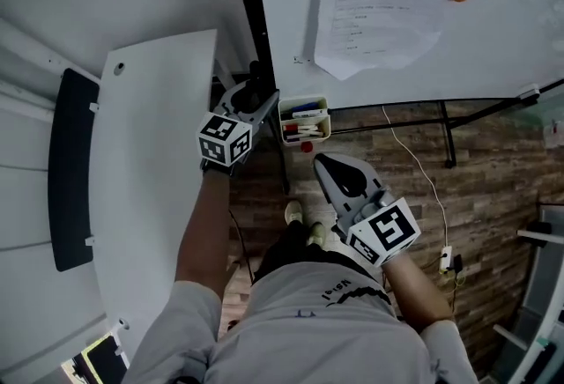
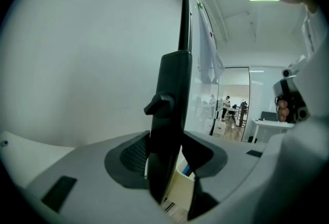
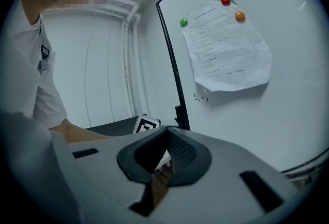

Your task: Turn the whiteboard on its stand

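Observation:
The whiteboard [image 1: 493,48] fills the upper right, with a printed sheet [image 1: 379,3] held on it by magnets. Its black side post [image 1: 251,12] runs down to my left gripper [image 1: 257,96], which is shut on that post just below a small knob [image 2: 157,105]. In the left gripper view both pads press the post [image 2: 172,115], and the board is seen edge-on above. My right gripper [image 1: 324,164] hangs lower, in front of the board, shut with nothing in it. In the right gripper view the board [image 3: 277,115] and sheet [image 3: 226,48] face it, beyond the right gripper [image 3: 167,133].
A cream pen tray [image 1: 304,120] with markers hangs under the board by the left gripper. The stand's black bars [image 1: 449,136] cross the wood floor [image 1: 493,197], with a white cable and plug strip [image 1: 447,259]. A curved white table [image 1: 150,197] stands to the left.

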The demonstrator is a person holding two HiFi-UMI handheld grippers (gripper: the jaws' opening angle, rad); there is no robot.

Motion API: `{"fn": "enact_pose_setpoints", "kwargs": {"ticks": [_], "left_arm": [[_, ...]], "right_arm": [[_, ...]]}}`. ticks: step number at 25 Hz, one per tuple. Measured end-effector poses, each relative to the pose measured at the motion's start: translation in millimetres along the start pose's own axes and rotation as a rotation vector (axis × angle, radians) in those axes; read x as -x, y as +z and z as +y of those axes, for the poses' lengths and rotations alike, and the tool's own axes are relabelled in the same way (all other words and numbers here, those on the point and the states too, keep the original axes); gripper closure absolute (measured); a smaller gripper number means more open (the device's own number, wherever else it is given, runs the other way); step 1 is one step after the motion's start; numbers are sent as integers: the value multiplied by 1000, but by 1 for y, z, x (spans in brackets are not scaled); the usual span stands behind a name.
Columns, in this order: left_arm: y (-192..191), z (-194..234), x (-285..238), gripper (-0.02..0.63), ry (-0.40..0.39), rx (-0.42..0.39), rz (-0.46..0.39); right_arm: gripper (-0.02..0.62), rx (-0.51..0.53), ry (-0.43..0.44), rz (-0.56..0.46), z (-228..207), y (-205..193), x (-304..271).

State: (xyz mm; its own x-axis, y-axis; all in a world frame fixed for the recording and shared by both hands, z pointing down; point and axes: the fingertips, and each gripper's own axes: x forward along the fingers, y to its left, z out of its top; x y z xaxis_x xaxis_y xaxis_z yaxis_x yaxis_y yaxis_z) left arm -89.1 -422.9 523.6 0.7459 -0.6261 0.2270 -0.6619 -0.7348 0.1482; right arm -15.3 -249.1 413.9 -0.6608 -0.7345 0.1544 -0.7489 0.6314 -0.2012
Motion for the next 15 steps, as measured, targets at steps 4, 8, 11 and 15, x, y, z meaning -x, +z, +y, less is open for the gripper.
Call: {"fn": "enact_pose_setpoints", "kwargs": {"ticks": [4,8,11,15], "left_arm": [[1,0,2,408,35,12,-14],[2,-1,-2,408,68,18,-26],[-1,-3,-3,408,77,25,-12],[-4,-5,-2,407,83,46,-7]], "right_arm": [[584,-16,18,-1,-9,-11,19],[584,-26,38,1,-22,-23,31],[584,-36,51,5,-22,-26,30],[583,-22,73,0,-17,-17,22]]}}
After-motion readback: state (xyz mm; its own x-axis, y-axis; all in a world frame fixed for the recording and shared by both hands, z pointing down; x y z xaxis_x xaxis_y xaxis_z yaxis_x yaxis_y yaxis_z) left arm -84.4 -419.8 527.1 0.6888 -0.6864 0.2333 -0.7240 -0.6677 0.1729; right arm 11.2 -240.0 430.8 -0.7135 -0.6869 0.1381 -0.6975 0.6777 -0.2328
